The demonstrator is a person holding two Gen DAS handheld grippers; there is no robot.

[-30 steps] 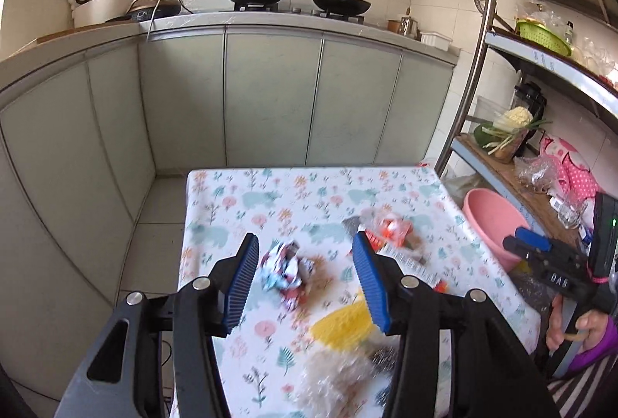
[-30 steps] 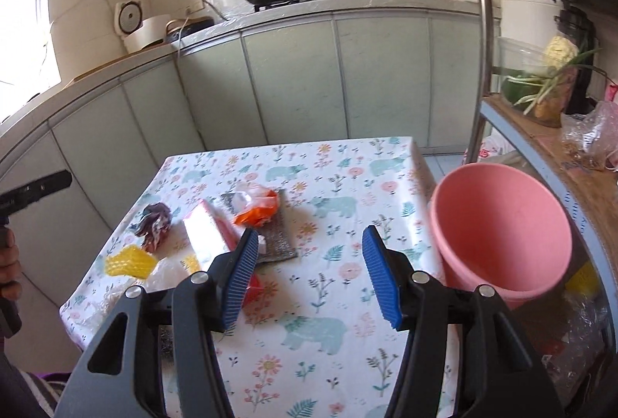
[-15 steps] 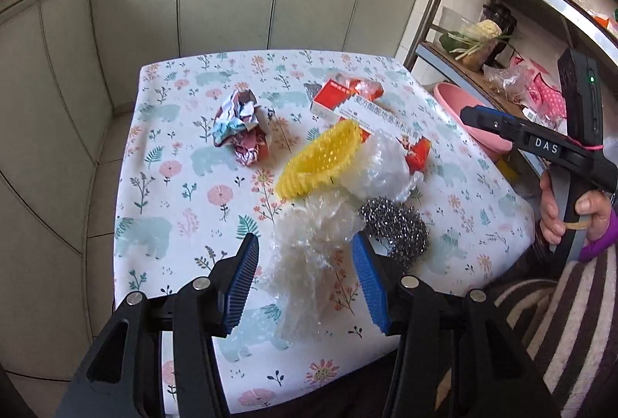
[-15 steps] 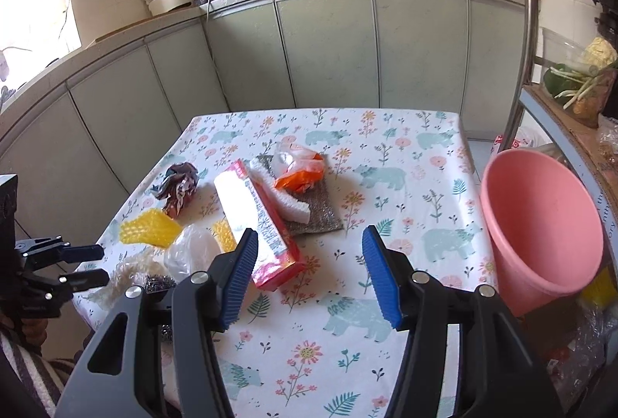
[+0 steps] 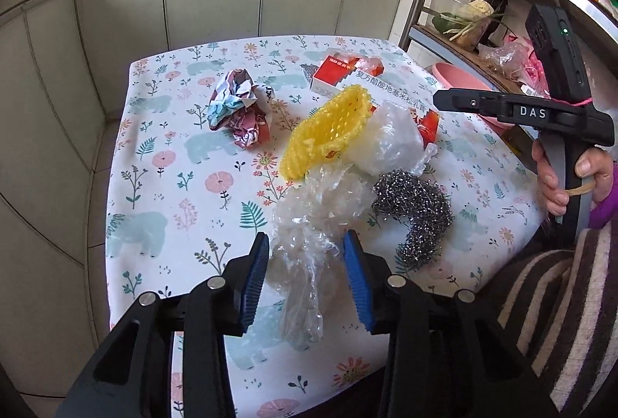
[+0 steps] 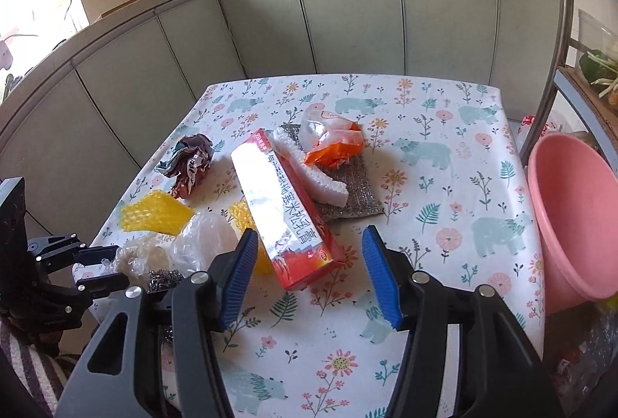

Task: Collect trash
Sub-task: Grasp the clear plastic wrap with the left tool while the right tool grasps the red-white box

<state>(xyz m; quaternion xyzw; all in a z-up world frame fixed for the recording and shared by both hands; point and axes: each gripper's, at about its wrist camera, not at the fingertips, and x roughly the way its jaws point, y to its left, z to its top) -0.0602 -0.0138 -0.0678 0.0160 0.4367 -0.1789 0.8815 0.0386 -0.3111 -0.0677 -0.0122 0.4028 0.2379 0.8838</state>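
Note:
Trash lies on a floral tablecloth. My left gripper is open, its blue pads on either side of a crumpled clear plastic wrap. Beside it lie a steel wool scrubber, a yellow foam net, a white plastic bag, a crumpled wrapper and a red and white box. My right gripper is open above the near end of the red box. An orange and clear bag and a white foam strip lie on a grey scouring pad.
A pink basin stands off the table's right edge, under a metal shelf rack. Grey-green kitchen cabinets run behind the table. The right gripper's body hangs over the table's right side in the left wrist view.
My left gripper has pulled back and dropped from over the crumpled wrapper to the clear plastic wrap at the near edge. My right gripper has moved left and nearer to the red box.

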